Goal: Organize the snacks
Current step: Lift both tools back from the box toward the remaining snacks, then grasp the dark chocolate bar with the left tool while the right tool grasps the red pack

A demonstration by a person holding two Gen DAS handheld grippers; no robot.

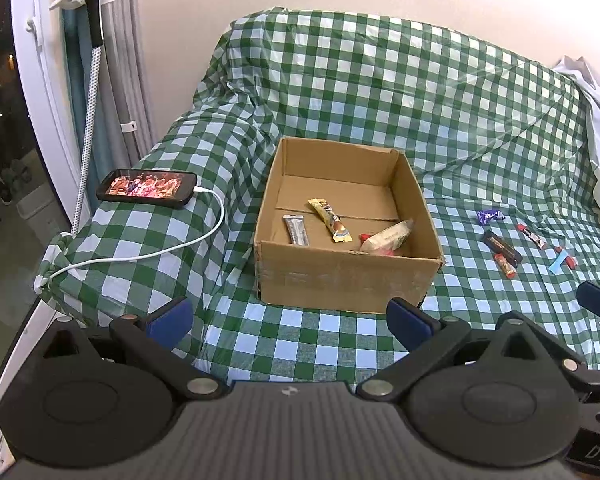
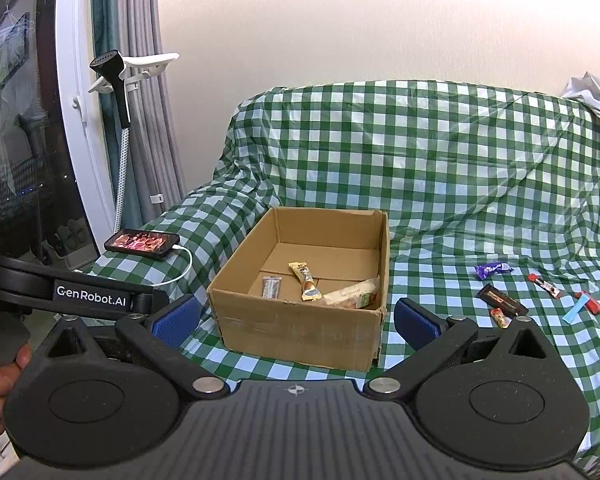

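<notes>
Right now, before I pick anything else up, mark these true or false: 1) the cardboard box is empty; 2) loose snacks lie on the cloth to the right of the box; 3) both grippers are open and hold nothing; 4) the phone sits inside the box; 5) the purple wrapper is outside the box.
1) False. The cardboard box already holds a silver bar, a yellow bar and a pale packet.
2) True. Several lie there, such as the dark bar.
3) True. The left gripper and right gripper have their fingers spread, nothing between them.
4) False. The phone lies on the cloth left of the box, with a cable plugged in.
5) True. The purple wrapper lies right of the box.
</notes>
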